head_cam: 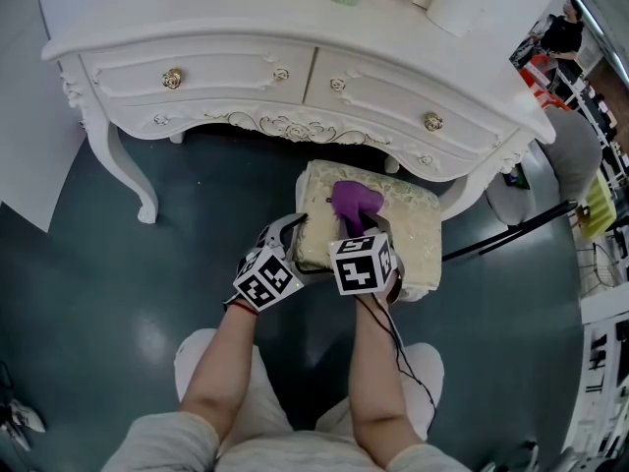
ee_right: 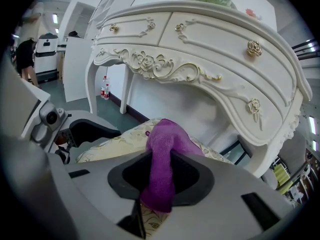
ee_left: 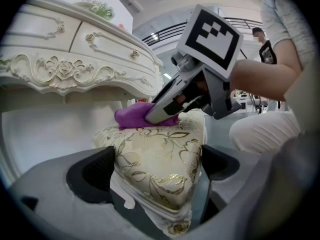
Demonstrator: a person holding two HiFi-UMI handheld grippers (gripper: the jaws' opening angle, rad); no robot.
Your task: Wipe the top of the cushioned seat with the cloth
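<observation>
So the right gripper point(ee_right: 160, 176) has its fingers pinched shut on the purple fuzzy cloth point(ee_right: 167, 144), which sits bunched mid-top of the cream-and-gold brocade cushioned seat point(ee_left: 150, 149); the left gripper point(ee_left: 158, 168) has wide fingers clamped round the seat's near corner; wiping looks barely underway, most of the top still to do imo

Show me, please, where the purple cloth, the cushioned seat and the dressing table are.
purple cloth point(ee_right: 161, 144), right gripper view, its bunched middle.
cushioned seat point(ee_left: 150, 156), left gripper view, its gold-patterned corner.
dressing table point(head_cam: 231, 72), head view, a drawer front.
</observation>
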